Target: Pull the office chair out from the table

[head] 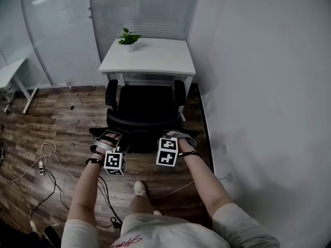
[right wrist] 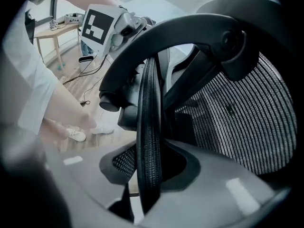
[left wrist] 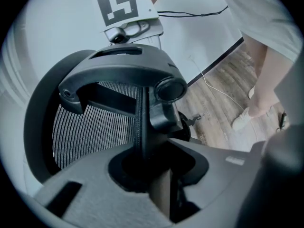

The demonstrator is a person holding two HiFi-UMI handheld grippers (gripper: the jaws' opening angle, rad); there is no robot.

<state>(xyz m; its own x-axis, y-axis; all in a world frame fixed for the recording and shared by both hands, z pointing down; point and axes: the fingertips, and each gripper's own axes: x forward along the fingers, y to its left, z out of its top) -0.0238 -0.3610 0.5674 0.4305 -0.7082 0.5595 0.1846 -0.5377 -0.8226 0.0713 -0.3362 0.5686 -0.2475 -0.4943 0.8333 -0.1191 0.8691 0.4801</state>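
A black mesh office chair point(head: 145, 107) stands in front of the white desk point(head: 155, 56), its back toward me. My left gripper point(head: 109, 138) is at the left of the backrest's top edge and my right gripper point(head: 173, 137) at the right. In the left gripper view the thin backrest rim point(left wrist: 141, 127) runs down between the jaws of the left gripper point(left wrist: 152, 175), which are shut on it. The right gripper point(right wrist: 149, 175) likewise clamps the mesh rim point(right wrist: 149, 141). Each view also shows the other gripper's marker cube point(left wrist: 121, 4) point(right wrist: 99, 25).
A potted plant point(head: 128, 37) sits on the desk. A grey wall point(head: 258, 87) runs close along the right. Cables point(head: 46, 159) lie on the wood floor at left, near a second white table point(head: 13, 74). The person's foot point(head: 139, 188) is just behind the chair.
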